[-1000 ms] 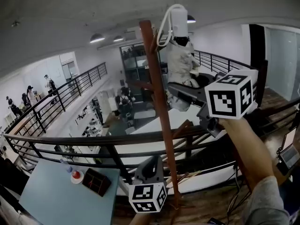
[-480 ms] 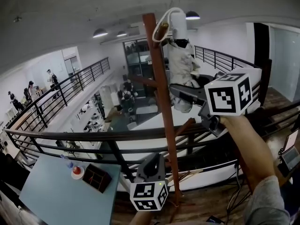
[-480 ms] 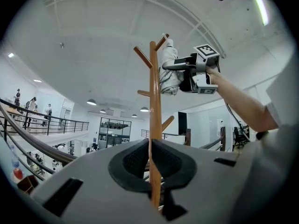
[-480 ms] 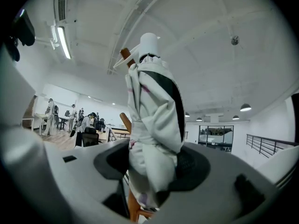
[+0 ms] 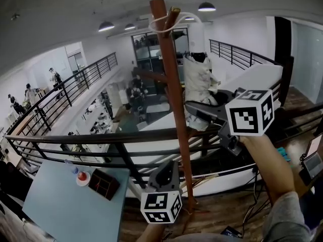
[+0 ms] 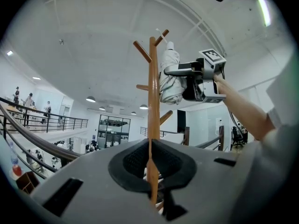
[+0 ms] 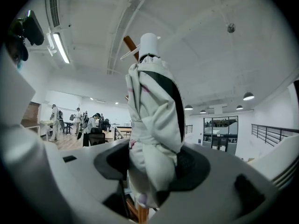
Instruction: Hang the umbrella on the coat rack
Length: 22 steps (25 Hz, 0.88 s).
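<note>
The brown wooden coat rack (image 5: 174, 100) stands by the balcony railing, its pole rising through the middle of the head view. My left gripper (image 5: 164, 178) is shut on the pole (image 6: 152, 171) low down. My right gripper (image 5: 202, 110) is shut on the folded white umbrella (image 5: 198, 87), holding it upright just right of the pole. The umbrella's bundle (image 7: 154, 125) fills the right gripper's jaws, with its white handle (image 7: 148, 45) on top. The umbrella's white strap loop (image 5: 169, 21) lies over the rack's top peg. From the left gripper view the umbrella (image 6: 169, 76) hangs beside the upper pegs.
A black metal railing (image 5: 101, 140) runs across behind the rack, with a drop to a lower floor beyond it. A light blue table (image 5: 60, 205) at lower left carries a dark red box (image 5: 103, 183). A laptop (image 5: 314, 163) sits at the right edge.
My right gripper has come down with the umbrella. The strap loop, held beside the top peg before, now sits over it. The left gripper has stayed on the pole.
</note>
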Available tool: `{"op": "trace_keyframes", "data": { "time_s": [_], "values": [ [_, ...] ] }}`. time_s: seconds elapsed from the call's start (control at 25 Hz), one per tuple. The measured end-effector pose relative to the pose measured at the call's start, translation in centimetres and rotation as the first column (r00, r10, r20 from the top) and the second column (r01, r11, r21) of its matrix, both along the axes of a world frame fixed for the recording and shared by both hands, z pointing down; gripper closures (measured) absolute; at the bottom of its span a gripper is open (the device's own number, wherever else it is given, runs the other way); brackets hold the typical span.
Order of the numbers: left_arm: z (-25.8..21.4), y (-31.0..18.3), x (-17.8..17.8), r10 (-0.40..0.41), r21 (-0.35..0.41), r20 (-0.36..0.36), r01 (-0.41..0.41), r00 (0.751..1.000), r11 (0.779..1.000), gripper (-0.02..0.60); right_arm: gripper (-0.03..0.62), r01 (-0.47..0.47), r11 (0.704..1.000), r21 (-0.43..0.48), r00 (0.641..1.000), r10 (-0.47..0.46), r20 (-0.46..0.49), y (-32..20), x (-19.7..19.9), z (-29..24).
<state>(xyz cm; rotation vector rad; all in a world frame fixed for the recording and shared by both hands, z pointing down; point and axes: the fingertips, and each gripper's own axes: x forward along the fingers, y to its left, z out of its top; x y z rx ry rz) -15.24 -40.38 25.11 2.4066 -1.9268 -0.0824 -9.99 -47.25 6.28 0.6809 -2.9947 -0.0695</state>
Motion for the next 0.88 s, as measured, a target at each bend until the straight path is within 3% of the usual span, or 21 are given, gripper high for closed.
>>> {"op": "trace_keyframes", "data": {
  "time_s": [0.36, 0.88],
  "values": [
    [1.3, -0.5, 0.9, 0.001, -0.033, 0.003, -0.001, 1.0, 0.999, 0.554, 0.356, 0.021, 0.996, -0.087, 1.0, -0.022, -0.016, 0.1, 0.5, 5.4],
    [3.0, -1.3, -0.4, -0.023, -0.051, 0.013, 0.023, 1.0, 0.998, 0.554, 0.356, 0.029, 0.994, -0.107, 0.998, -0.035, -0.059, 0.3, -0.4, 10.5]
  ]
}}
